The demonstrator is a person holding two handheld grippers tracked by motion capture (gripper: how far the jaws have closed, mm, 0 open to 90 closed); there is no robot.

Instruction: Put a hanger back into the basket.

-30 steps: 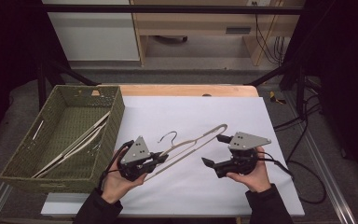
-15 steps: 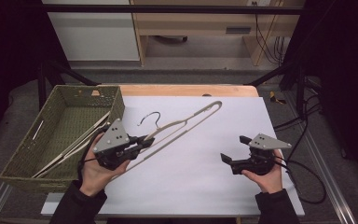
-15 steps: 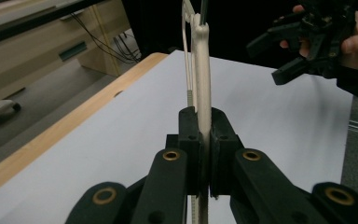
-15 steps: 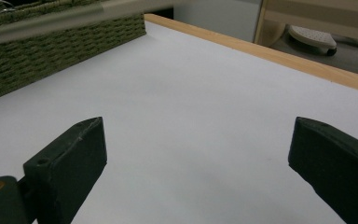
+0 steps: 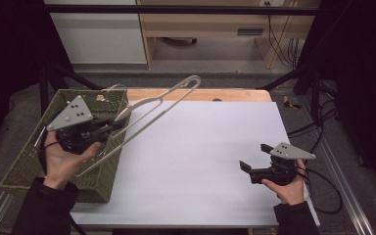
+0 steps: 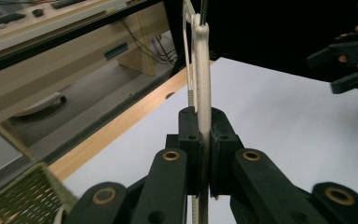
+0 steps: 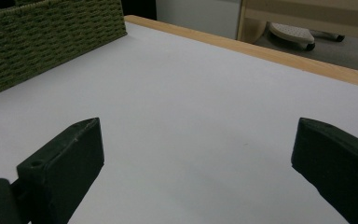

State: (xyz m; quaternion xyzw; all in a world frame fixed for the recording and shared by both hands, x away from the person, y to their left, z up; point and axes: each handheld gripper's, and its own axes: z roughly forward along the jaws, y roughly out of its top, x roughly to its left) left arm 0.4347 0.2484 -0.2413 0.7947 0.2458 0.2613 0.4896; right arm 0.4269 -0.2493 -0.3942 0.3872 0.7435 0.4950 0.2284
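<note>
Item: one pale cream hanger (image 5: pixel 156 110), slim, long bars, raised off the bench (image 5: pixel 200 161) and slanting up and away from my left tongs (image 5: pixel 108 126), partly over the green woven basket (image 5: pixel 27 166). My left tongs are clamped on its bar; that hand (image 5: pixel 66 159) is lifted, palm up. My right tongs (image 5: pixel 247 164) sit low over the bench, well apart from the hanger, spread wide, having just been opening, nothing between them. Count: two tongs, one basket.

A lab test bench: black frame rails (image 5: pixel 176 9), loose cables (image 5: pixel 279 34), white-covered table (image 5: pixel 200 147).
</note>
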